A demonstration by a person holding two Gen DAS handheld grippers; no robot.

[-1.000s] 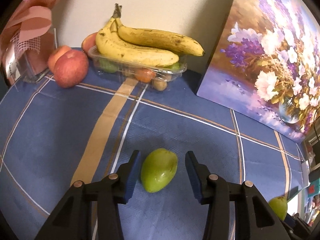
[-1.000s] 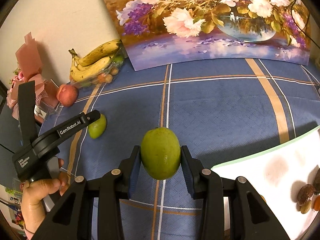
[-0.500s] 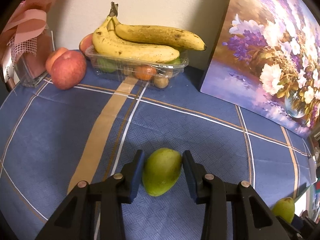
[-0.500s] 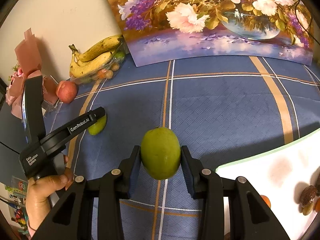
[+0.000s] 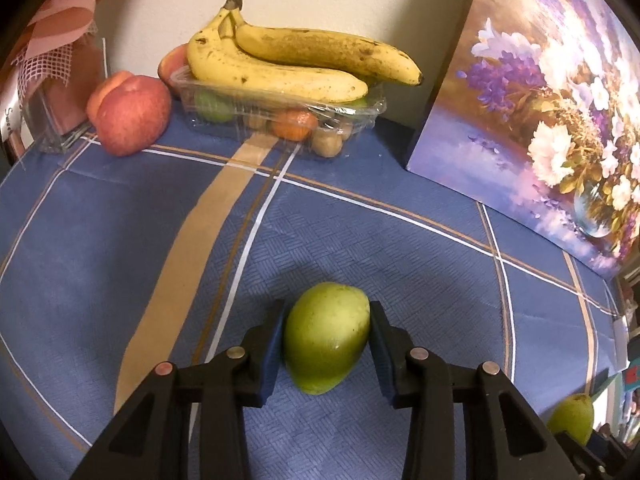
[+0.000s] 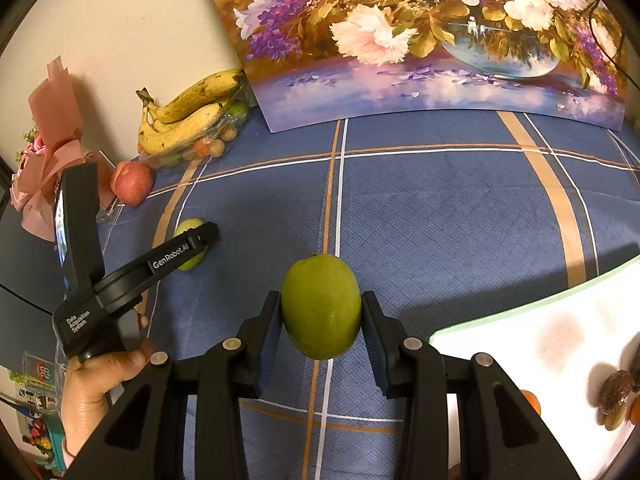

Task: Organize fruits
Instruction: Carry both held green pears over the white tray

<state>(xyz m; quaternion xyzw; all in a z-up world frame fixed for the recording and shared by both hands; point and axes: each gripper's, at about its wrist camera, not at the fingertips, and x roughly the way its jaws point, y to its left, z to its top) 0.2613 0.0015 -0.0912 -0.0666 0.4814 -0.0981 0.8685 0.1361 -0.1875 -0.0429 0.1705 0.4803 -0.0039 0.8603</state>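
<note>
My left gripper [image 5: 326, 336] is shut on a green fruit [image 5: 326, 336] that rests on the blue checked tablecloth [image 5: 360, 240]; both pads touch its sides. That fruit and the left gripper [image 6: 202, 242] also show in the right wrist view, the fruit [image 6: 185, 229] half hidden by the finger. My right gripper [image 6: 321, 322] is shut on a second green fruit [image 6: 321, 306], held above the cloth. This fruit shows at the lower right of the left wrist view [image 5: 570, 418].
A clear tray [image 5: 280, 114] of small fruits with bananas [image 5: 288, 68] on top stands against the wall, a red apple [image 5: 130, 110] beside it. A flower painting [image 6: 420, 36] leans at the back. A white board [image 6: 540, 340] with dates and orange fruits lies at right.
My left gripper moved forward around the green fruit and closed from open until its pads touch it. My right gripper kept hold of its fruit and barely moved.
</note>
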